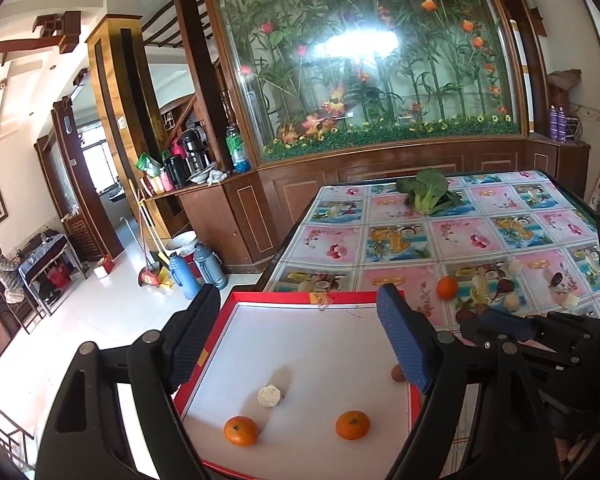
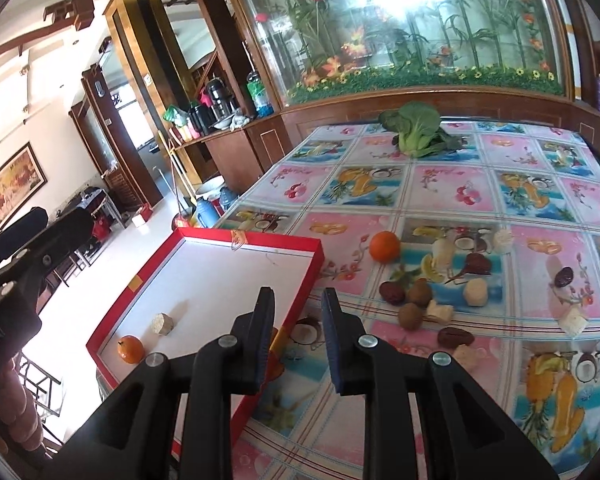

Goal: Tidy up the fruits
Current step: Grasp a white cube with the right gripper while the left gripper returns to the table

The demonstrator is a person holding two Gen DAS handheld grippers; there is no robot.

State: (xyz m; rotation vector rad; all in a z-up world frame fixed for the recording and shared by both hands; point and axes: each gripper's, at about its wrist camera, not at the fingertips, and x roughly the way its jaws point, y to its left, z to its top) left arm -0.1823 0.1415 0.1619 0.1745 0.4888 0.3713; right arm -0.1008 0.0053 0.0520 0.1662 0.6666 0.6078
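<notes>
A red-rimmed white box (image 1: 284, 298) lies at the table's near left corner. It holds two oranges (image 1: 241, 431) (image 1: 352, 425), a pale cut chunk (image 1: 269, 395) and a brown fruit (image 1: 398, 373) half hidden by a finger. My left gripper (image 1: 298, 294) hovers over the box, open wide and empty. To its right, my right gripper (image 2: 297, 294) hangs over the box's right rim (image 2: 300, 300) with a narrow empty gap between its fingers. On the cloth beyond lie another orange (image 2: 385, 245), brown fruits (image 2: 419, 293), red dates (image 2: 392, 292) and pale chunks (image 2: 475, 292).
A green leafy vegetable (image 2: 416, 128) lies at the table's far side. Behind it stands a wooden cabinet with a glass flower display (image 1: 372, 60). Left of the table the floor (image 1: 112, 308) drops away, with thermos flasks (image 1: 184, 276) on it. A hand (image 2: 16, 412) grips the left tool.
</notes>
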